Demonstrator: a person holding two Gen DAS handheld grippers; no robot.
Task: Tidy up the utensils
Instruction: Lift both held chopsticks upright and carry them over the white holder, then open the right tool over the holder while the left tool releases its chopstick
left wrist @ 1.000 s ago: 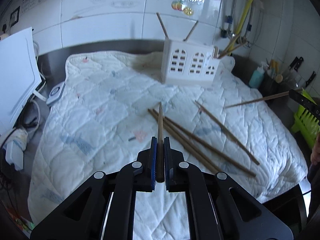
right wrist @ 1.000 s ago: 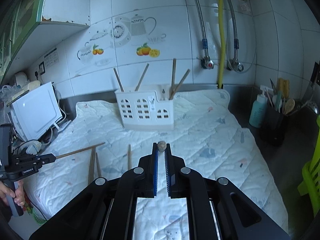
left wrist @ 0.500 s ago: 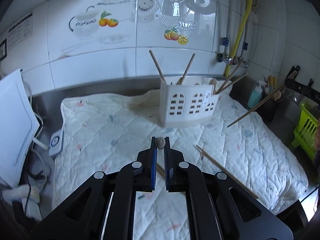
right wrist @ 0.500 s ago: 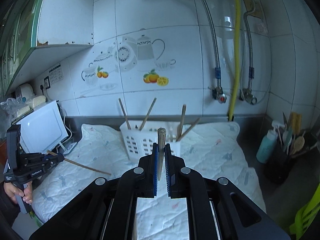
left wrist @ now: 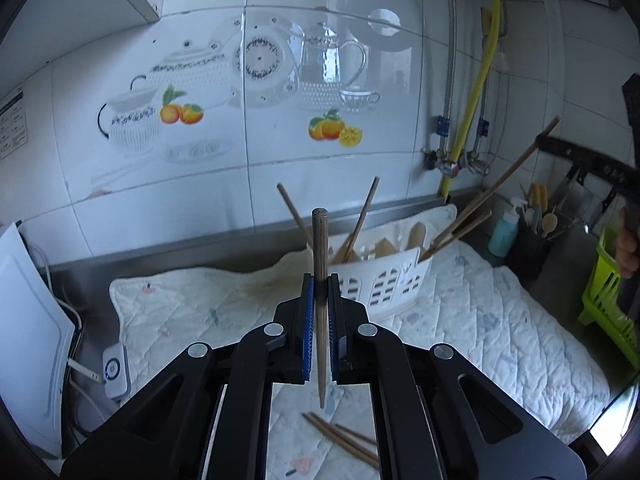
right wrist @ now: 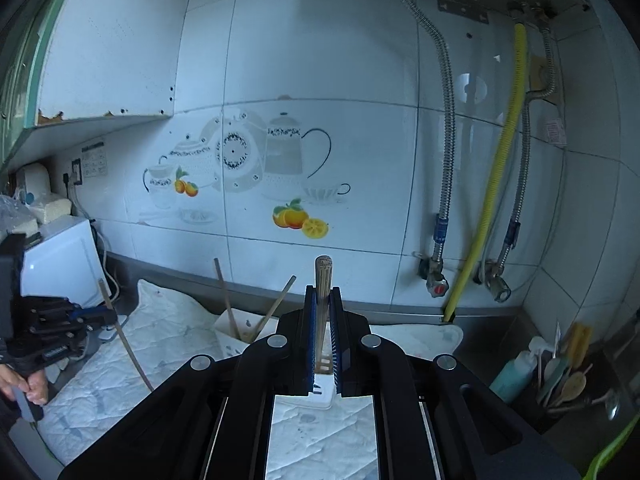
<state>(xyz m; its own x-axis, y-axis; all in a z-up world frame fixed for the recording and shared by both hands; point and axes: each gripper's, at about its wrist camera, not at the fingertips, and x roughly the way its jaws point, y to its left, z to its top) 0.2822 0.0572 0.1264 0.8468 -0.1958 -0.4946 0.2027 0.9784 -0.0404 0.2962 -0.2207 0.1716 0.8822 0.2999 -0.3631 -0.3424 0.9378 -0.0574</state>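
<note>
My left gripper is shut on a wooden chopstick that stands nearly upright between its blue pads, high over the quilted mat. Beyond it sits the white utensil holder with several chopsticks leaning in it. Loose chopsticks lie on the mat below. My right gripper is shut on another upright chopstick, above the holder, which it partly hides. In the right wrist view the left gripper appears at the far left with its chopstick.
A white appliance stands left of the mat. At the right are a teal bottle, a dark pot of spoons and a green rack. Pipes and a yellow hose run down the tiled wall.
Both grippers have risen well above the mat, each carrying its chopstick. The chopsticks now stand upright in the jaws, and the holder sits lower in both views.
</note>
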